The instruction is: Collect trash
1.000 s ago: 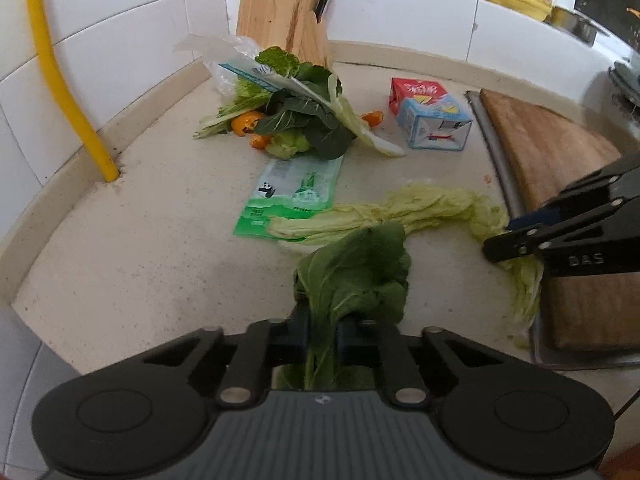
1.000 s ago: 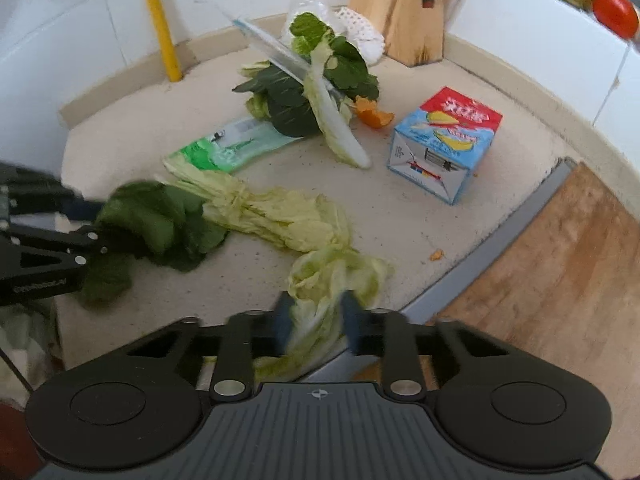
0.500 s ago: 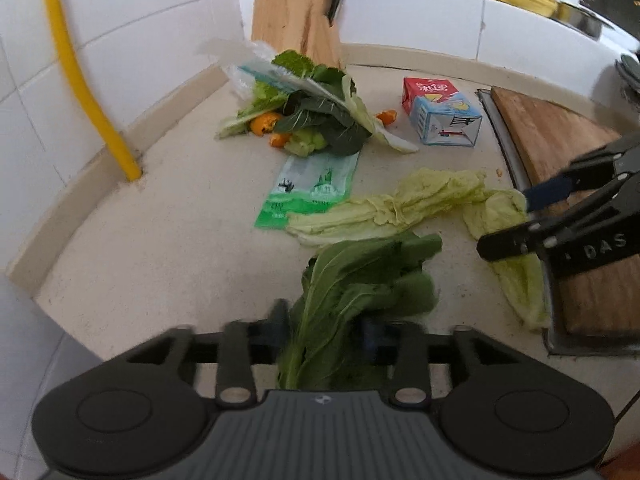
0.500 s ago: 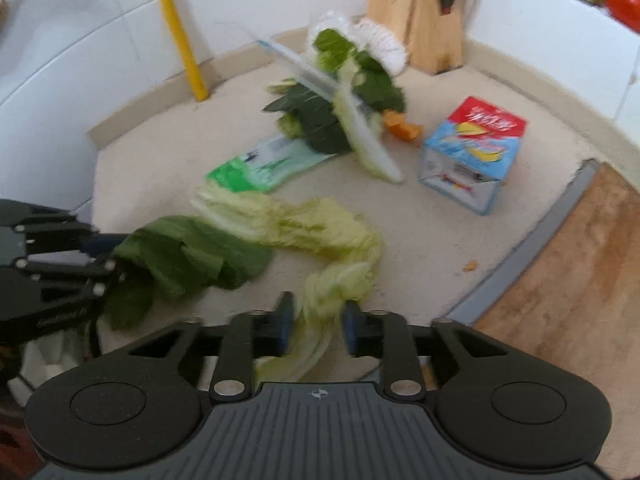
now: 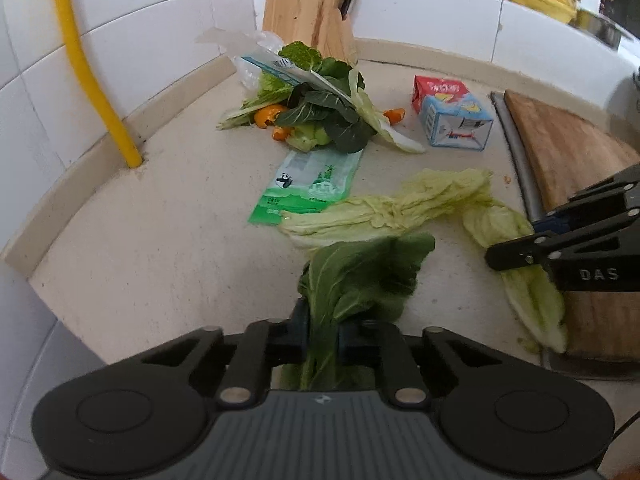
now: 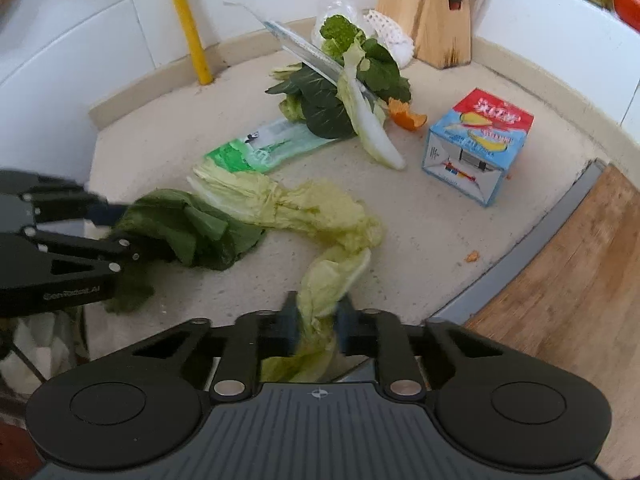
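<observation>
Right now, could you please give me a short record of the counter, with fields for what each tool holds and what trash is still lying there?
left tool: closing on the dark leaf
right tool: closing on the pale leaf
still on counter: green wrapper, carton, scrap pile
pile location: by the knife block
</observation>
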A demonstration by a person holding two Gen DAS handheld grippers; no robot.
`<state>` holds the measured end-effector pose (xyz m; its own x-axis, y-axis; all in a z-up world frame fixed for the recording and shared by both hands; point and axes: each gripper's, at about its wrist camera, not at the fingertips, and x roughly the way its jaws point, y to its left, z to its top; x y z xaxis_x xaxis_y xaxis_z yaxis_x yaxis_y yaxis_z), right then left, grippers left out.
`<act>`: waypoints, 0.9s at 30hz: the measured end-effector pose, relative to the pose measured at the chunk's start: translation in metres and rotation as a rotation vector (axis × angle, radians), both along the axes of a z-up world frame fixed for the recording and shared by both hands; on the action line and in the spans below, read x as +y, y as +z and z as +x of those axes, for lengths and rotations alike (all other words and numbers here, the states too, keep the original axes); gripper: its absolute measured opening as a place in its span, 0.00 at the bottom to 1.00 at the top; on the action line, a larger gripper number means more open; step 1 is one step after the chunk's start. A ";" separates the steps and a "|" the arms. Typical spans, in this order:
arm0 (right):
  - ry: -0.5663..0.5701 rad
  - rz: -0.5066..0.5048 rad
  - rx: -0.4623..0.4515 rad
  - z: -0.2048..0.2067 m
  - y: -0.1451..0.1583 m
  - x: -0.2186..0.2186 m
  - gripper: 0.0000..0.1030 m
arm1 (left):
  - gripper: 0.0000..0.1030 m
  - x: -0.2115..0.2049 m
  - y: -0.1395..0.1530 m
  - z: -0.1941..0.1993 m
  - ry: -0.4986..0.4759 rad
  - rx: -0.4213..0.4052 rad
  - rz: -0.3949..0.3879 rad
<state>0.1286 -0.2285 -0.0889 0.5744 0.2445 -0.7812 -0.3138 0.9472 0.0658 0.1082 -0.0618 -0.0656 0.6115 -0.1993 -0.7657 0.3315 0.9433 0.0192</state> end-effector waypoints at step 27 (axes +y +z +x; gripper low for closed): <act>-0.072 0.167 -0.168 -0.064 0.067 0.019 0.12 | 0.02 0.046 0.066 -0.054 0.043 -0.151 -0.295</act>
